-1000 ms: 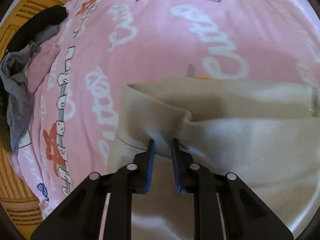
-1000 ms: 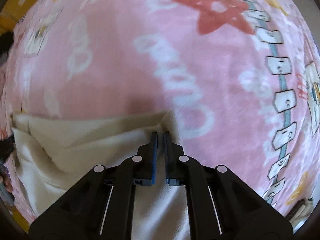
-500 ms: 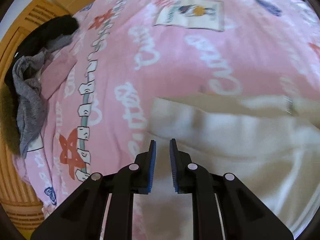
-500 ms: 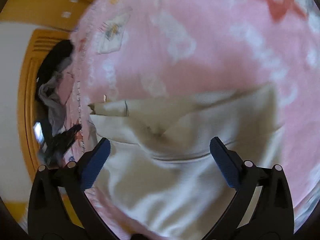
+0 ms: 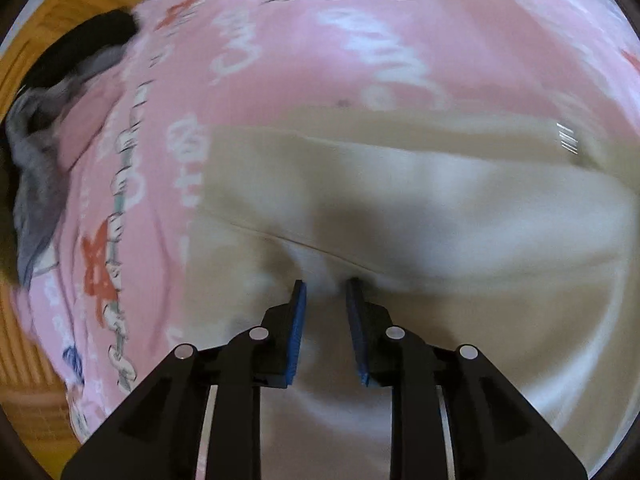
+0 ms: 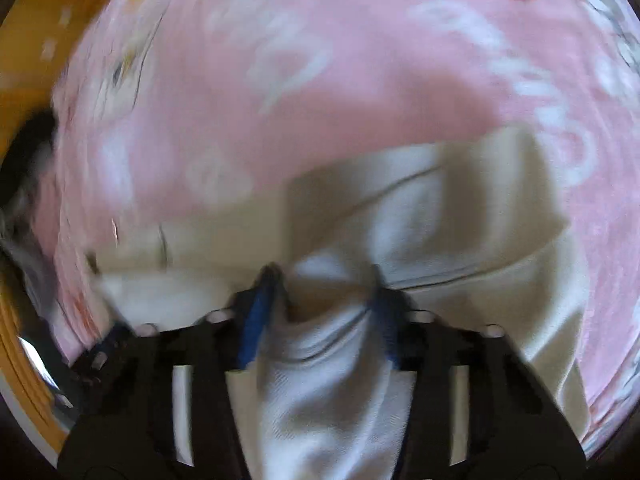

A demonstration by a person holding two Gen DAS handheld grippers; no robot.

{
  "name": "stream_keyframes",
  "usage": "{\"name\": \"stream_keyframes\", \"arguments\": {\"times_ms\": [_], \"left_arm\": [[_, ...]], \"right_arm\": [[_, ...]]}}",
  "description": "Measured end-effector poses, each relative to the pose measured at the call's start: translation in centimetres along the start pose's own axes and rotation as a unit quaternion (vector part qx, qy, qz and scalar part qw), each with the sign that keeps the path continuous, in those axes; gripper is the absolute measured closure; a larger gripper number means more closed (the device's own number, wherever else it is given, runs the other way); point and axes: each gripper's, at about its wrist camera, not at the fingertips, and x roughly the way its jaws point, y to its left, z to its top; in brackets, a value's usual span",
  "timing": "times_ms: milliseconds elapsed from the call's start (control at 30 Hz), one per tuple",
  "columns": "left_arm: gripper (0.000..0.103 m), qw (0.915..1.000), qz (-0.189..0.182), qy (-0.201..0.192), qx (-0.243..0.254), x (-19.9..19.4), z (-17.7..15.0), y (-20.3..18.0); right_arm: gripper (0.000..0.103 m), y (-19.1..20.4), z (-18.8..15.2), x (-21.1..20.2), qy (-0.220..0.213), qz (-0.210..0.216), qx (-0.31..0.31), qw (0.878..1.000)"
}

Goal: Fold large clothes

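Note:
A cream garment (image 5: 440, 200) lies partly folded on a pink printed blanket (image 5: 320, 60). My left gripper (image 5: 325, 284) points down onto it near a seam. A raised ridge of the cloth is pinched between its blue pads, and the jaws are opening slightly. In the right wrist view the same garment (image 6: 460, 208) shows a folded flap at the upper right. My right gripper (image 6: 324, 276) is closing on a gathered bunch of the cloth, which creases between its pads. Both views are blurred by motion.
A heap of grey and black clothes (image 5: 36, 152) lies at the blanket's left edge, beside an orange wooden frame (image 5: 24, 340). The pink blanket (image 6: 280, 100) stretches bare beyond the garment. Dark clothes (image 6: 28, 140) show at the far left.
The right gripper let go of the garment's corner, opened wide, moved over the cloth and closed round a bunch of it. The left gripper shifted along the garment, still on cloth.

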Motion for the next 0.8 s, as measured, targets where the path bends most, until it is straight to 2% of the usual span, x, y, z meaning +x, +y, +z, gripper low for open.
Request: {"name": "stream_keyframes", "arguments": {"times_ms": [33,100,133,200,233,300,367,400,467,500,533,567,667,700,767,800], "left_arm": [[0.081,0.9999,0.002,0.001,-0.016,0.5,0.4,0.8],[0.081,0.9994,-0.017,0.018,-0.022,1.5,1.1,1.4],[0.080,0.9998,-0.001,0.014,-0.011,1.7,1.3,1.3],[0.079,0.9998,0.017,0.009,0.003,2.2,1.5,1.1],[0.079,0.9997,0.021,0.014,0.003,2.6,1.8,1.1],[0.079,0.9996,0.019,0.019,-0.007,2.7,2.2,1.3],[0.079,0.9995,0.019,0.020,-0.014,2.5,2.2,1.5],[0.079,0.9996,0.021,0.017,-0.006,2.2,2.1,1.5],[0.075,0.9995,0.028,0.010,0.006,1.8,1.7,1.7],[0.072,0.9993,0.035,0.006,0.014,1.6,1.6,2.0],[0.073,0.9986,0.049,0.000,0.019,1.4,1.4,2.3],[0.074,0.9974,0.068,-0.005,0.022,1.2,1.3,2.8],[0.074,0.9977,0.062,0.015,0.022,1.7,1.3,4.2],[0.074,0.9974,0.064,0.019,0.028,1.9,1.3,4.5],[0.074,0.9969,0.062,0.021,0.044,2.0,1.2,4.4],[0.073,0.9959,0.067,0.022,0.056,2.3,1.3,4.0]], "right_arm": [[0.071,-1.2,0.7,0.0,-0.005,0.023,0.016,1.000],[0.071,-2.7,1.7,0.7,0.004,0.057,0.053,0.997],[0.074,-2.5,1.6,0.7,-0.008,0.064,0.055,0.996],[0.081,-3.0,2.7,-0.5,-0.060,0.032,0.048,0.997],[0.081,-4.2,3.7,-0.7,-0.062,0.011,0.062,0.996],[0.082,-7.4,4.7,-0.6,-0.035,0.041,0.114,0.992],[0.082,-7.5,4.9,-2.1,-0.051,0.076,0.095,0.991],[0.081,-7.2,4.8,-3.2,-0.045,0.115,0.065,0.990],[0.079,-5.9,4.4,-4.1,-0.018,0.117,0.014,0.993],[0.062,-5.1,4.0,-4.3,-0.003,0.103,-0.013,0.995],[0.040,-4.7,3.7,-4.4,0.011,0.084,-0.028,0.996],[0.035,-4.1,3.6,-4.4,0.019,0.062,-0.048,0.997],[0.035,-2.5,2.8,-3.5,0.021,-0.020,-0.118,0.993],[0.035,-3.6,2.7,-3.5,0.031,-0.036,-0.125,0.991],[0.037,-3.4,2.2,-0.5,0.063,-0.097,-0.154,0.981],[0.037,-3.3,1.6,1.1,0.066,-0.151,-0.184,0.969]]}}
